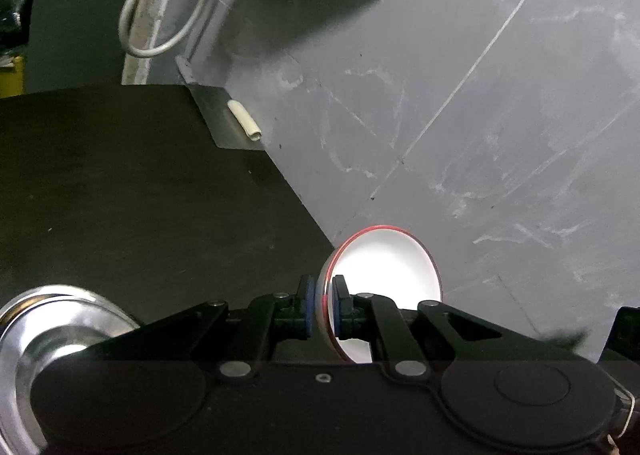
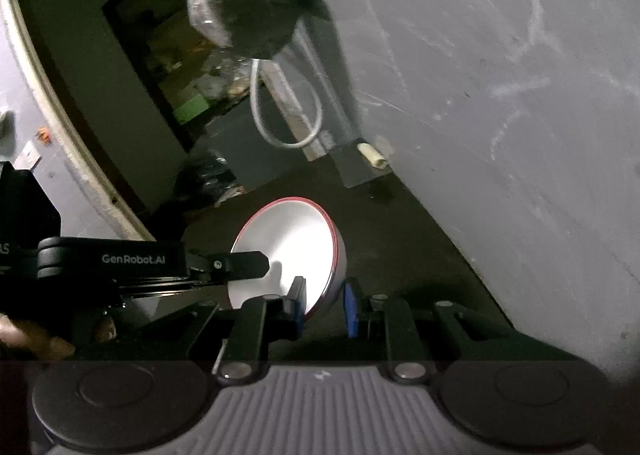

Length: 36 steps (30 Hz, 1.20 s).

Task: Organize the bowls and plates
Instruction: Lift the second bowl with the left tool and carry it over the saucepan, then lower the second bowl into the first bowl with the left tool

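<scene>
- Near the back edge of the dark table (image 1: 120, 195), beside the grey wall (image 1: 480, 115), the left gripper (image 1: 322, 309) holds a white bowl (image 1: 388, 271) with a red rim.
- Left jaws: clenched on the bowl's rim, one blue pad (image 1: 308, 309) outside the wall of the bowl and one inside.
- Bowl attitude: tilted on edge, opening turned toward the left camera; whether it touches the table cannot be told.
- Right gripper (image 2: 324, 305): jaws released, standing astride the lower rim of the same bowl (image 2: 292, 243) without gripping it; the right pad (image 2: 351, 309) is clear of the bowl, while contact at the left one cannot be told.
- The left gripper's body (image 2: 132, 259) enters the right view from the left edge.
- A shiny steel bowl (image 1: 52, 331) lies at the lower left of the left view.
- A white cable (image 1: 160, 7) hangs in a loop beyond the table's far corner.
</scene>
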Motion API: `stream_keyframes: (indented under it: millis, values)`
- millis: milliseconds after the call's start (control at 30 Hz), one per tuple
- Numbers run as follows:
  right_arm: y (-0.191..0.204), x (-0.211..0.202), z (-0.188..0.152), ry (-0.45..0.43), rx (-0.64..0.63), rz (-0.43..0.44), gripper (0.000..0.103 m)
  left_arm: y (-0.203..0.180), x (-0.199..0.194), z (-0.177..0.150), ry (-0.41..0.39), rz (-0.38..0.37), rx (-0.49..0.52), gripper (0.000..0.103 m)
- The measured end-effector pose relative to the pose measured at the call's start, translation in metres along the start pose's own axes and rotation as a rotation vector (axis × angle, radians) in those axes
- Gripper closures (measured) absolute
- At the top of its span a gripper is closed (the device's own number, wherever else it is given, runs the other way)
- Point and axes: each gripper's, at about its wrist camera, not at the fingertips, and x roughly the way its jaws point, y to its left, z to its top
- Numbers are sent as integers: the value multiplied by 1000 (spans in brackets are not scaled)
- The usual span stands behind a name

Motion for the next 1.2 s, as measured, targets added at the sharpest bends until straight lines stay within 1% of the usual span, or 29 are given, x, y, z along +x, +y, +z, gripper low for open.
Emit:
stream_keyframes:
  millis: [100,200,400,633,800,1200]
  values:
    - [8,-8,0,16,-41,39,80,3,-20,-7,-28,-11,-22,94]
    - [17,-12,-5,50,-71,76,80,7,-37,-19,-44,-14,-56,93]
    - [34,-18,-13,122,-161,115,80,14,-55,-44,-54,7,-118,94]
    - [53,-24,-23,183,-273,156,80,9,-69,-66,-19,73,-53,91]
    - [63,-21,-30,232,-312,179,80,15,-79,-74,-8,91,-67,90]
    - [78,-16,-48,332,-386,208,80,26,-83,-94,68,125,-97,90]
